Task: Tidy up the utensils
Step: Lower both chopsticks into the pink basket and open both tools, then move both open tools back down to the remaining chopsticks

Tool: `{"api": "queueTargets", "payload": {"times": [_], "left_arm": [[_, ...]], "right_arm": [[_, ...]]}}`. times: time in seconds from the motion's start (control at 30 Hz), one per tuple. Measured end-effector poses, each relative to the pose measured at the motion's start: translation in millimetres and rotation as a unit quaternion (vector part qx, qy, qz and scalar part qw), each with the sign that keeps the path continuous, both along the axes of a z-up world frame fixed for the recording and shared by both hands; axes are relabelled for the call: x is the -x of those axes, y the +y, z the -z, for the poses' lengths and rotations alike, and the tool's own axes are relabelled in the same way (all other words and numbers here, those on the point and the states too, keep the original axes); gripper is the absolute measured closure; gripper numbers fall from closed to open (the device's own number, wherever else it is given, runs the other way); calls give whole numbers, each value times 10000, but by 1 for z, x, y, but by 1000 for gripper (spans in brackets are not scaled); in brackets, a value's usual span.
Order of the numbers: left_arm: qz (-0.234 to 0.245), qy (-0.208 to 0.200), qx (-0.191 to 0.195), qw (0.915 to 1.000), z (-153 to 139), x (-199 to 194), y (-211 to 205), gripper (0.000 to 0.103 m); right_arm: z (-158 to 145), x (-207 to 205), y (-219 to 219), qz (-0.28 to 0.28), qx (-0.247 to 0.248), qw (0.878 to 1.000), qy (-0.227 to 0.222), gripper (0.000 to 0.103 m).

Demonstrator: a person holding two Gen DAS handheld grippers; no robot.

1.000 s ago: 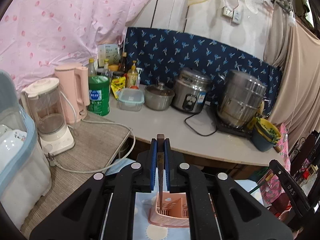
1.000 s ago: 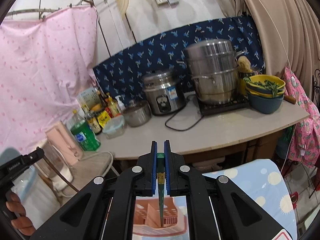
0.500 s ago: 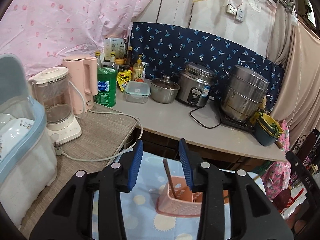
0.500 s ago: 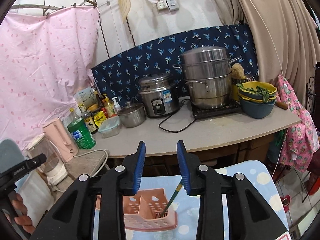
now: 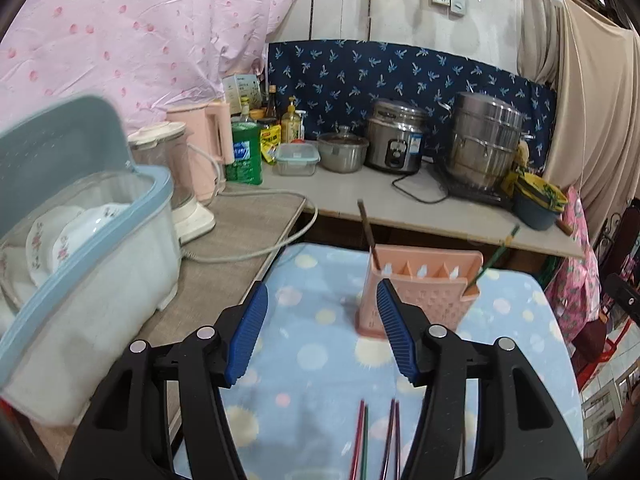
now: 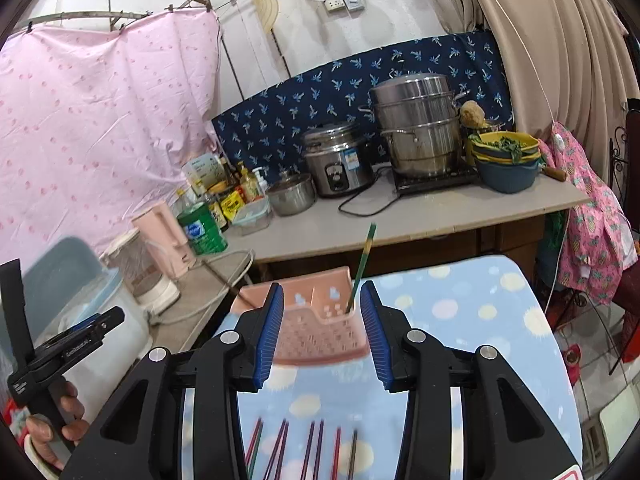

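A pink utensil holder (image 5: 420,300) (image 6: 320,324) stands on the blue dotted cloth (image 5: 312,360). A brown chopstick (image 5: 367,232) (image 6: 230,282) leans in its left end and a green chopstick (image 5: 496,256) (image 6: 362,264) in its right end. My left gripper (image 5: 322,334) hangs back from the holder, its jaws opening with nothing between them. The jaws of my right gripper (image 6: 322,336) are also opening, short of the holder and free of it. Several chopsticks (image 5: 376,440) (image 6: 304,444) lie side by side on the cloth under both grippers.
A clear dish box with a blue lid (image 5: 80,248) holds plates at the left, beside a blender (image 5: 180,184) and a pink kettle (image 5: 208,140). The counter (image 5: 360,196) behind carries bottles, a rice cooker (image 5: 396,136), a steamer pot (image 5: 484,144) and bowls (image 6: 506,160). A hand (image 6: 52,424) holds the left gripper.
Both grippers were shut on chopsticks over the holder, then let go and drew back. The two chopsticks now stand in the holder, and the chopsticks on the cloth have come into view.
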State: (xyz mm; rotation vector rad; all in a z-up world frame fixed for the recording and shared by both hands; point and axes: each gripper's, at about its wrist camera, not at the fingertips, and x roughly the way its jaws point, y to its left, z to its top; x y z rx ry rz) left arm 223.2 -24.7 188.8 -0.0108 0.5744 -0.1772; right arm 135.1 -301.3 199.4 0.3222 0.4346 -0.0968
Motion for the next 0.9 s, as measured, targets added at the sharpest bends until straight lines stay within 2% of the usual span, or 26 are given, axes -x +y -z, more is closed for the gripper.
{"api": "queueTargets", "payload": {"times": [0.27,0.37,0.43,0.63,0.9], "left_arm": [[-88,294,-248,9992,47,53,17,49],[-101,374,-254,9989,59,67,22,49],[-141,361,-389,9985,66,77,22,49],[-81,414,-548,9976,84,103,19,49],[24,764,-472,9960,116,125,16,49]], "right_arm": [[40,63,37,-92,403,9987,309,61],[56,79,49,-126,529,9975,449,61],[66,89,57,-139,586,9968,532,61],[91,110,76,-183,668,9949,740,61],[124,131,97,-176,871,9910,1001,61]]}}
